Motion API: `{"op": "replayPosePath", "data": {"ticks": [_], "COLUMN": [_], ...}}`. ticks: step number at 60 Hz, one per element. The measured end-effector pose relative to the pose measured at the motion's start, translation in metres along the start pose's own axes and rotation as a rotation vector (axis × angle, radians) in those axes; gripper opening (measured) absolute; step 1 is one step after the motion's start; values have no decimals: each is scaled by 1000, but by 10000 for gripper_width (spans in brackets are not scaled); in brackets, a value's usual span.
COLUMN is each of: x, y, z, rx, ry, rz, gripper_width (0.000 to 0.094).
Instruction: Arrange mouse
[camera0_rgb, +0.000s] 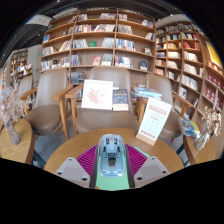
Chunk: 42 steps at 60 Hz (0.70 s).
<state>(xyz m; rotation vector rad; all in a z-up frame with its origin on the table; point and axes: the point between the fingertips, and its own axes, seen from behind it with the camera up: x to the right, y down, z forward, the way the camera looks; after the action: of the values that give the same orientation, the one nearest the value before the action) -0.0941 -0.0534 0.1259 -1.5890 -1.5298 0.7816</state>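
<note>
A clear, see-through mouse (111, 154) sits between my gripper's (111, 160) two fingers. The magenta pads (87, 160) lie against both of its sides, so the fingers are shut on it. The mouse is held over a round wooden table (70, 147), above a pale green mat (112, 181) that shows just under its near end. I cannot tell whether the mouse touches the mat or is lifted off it.
A white standing sign (153, 119) stands on the table ahead and to the right. Beyond the table are tan chairs (98, 116) and a display stand with books (106, 95). Tall bookshelves (98, 40) line the back wall.
</note>
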Motion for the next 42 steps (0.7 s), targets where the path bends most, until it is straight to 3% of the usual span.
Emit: {"op": "replayPosePath", "data": {"ticks": [7,18,32,39,42], "x": [37,52,52,61,64], "y": [33,91,113,107,102], "z": [42,79,88,78,66], "rx": [-54,-147,-156,-150,-144], "ry": [44,26,17,43,46], "rz": [-9,41,77,88,85], "gripper_width": [433,433,504,834,846]}}
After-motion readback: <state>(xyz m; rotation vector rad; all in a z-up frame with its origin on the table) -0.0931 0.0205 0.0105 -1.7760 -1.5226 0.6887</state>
